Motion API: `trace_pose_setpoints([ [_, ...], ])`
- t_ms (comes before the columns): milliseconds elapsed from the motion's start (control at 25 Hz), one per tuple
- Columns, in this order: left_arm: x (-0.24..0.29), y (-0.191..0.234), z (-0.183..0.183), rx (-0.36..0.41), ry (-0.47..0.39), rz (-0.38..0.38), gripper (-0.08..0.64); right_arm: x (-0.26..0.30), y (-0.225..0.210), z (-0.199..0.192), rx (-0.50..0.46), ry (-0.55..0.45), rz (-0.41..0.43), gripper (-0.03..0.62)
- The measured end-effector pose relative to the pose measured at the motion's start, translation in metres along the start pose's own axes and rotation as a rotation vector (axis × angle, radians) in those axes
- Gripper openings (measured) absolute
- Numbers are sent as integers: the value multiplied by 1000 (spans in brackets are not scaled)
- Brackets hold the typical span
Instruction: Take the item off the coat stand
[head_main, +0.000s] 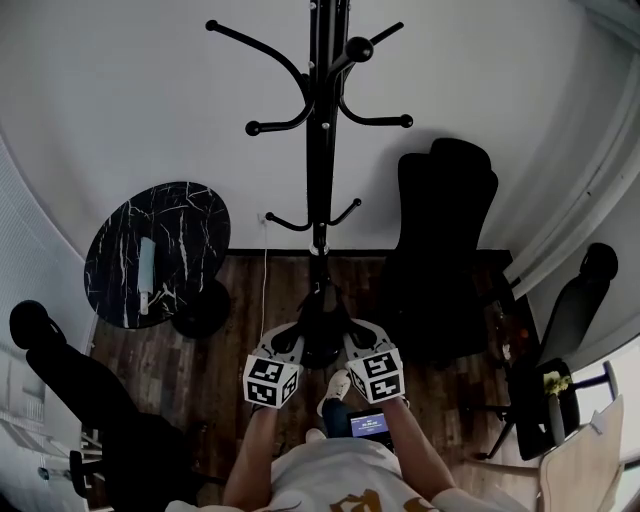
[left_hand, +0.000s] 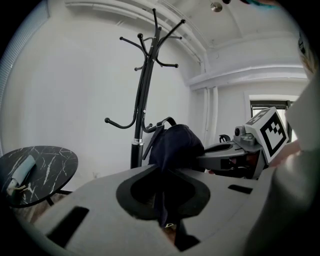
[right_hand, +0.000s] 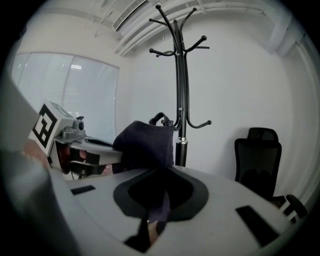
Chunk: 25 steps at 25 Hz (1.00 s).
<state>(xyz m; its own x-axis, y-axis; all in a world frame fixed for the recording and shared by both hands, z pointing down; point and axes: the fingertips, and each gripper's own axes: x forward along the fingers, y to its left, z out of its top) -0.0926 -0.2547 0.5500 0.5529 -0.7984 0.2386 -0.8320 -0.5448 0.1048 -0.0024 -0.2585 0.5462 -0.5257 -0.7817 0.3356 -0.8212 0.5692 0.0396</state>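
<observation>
Head view, looking steeply down: a black coat stand (head_main: 320, 150) rises against a white wall, and every hook seen here is bare. Low in the frame a person holds the left tongs (head_main: 290, 350) and the right tongs (head_main: 352, 345) side by side near the stand's foot. What they carry is lost against that dark foot.

Left gripper view: the left tongs (left_hand: 161, 192) are closed on a fold of a dark fabric item (left_hand: 175, 145), which bulges up just beyond the pads. A strap loop at its top sits close beside one of the stand's lower hooks. Whether the loop has cleared the hook cannot be told. The right tongs (left_hand: 207, 160) come in from the right and meet the same fabric.

Right gripper view: the right tongs (right_hand: 160, 195) are likewise clamped on a thin pleat of the item (right_hand: 145, 142), with the left tongs (right_hand: 102, 156) reaching in from the left. The item hangs between the two pairs, in front of the pole and low on it.

The step appears to be drawing the item free. It would go best with both grips firm and both hands moving as one. The strap should be lifted over the hook's upturned tip before pulling back. A thin pinch of cloth could slip, and a snagged strap could tug the stand.
</observation>
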Motion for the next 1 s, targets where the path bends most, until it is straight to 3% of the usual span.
trace_pose_setpoints([
  [480,-17,-6,-10,-40,-1,21,31,-13,14,-7,-38,12,-1,31],
  [1000,-37,-37,2,-51,-42,78,31,-51,15,3,-42,-49,20,31],
])
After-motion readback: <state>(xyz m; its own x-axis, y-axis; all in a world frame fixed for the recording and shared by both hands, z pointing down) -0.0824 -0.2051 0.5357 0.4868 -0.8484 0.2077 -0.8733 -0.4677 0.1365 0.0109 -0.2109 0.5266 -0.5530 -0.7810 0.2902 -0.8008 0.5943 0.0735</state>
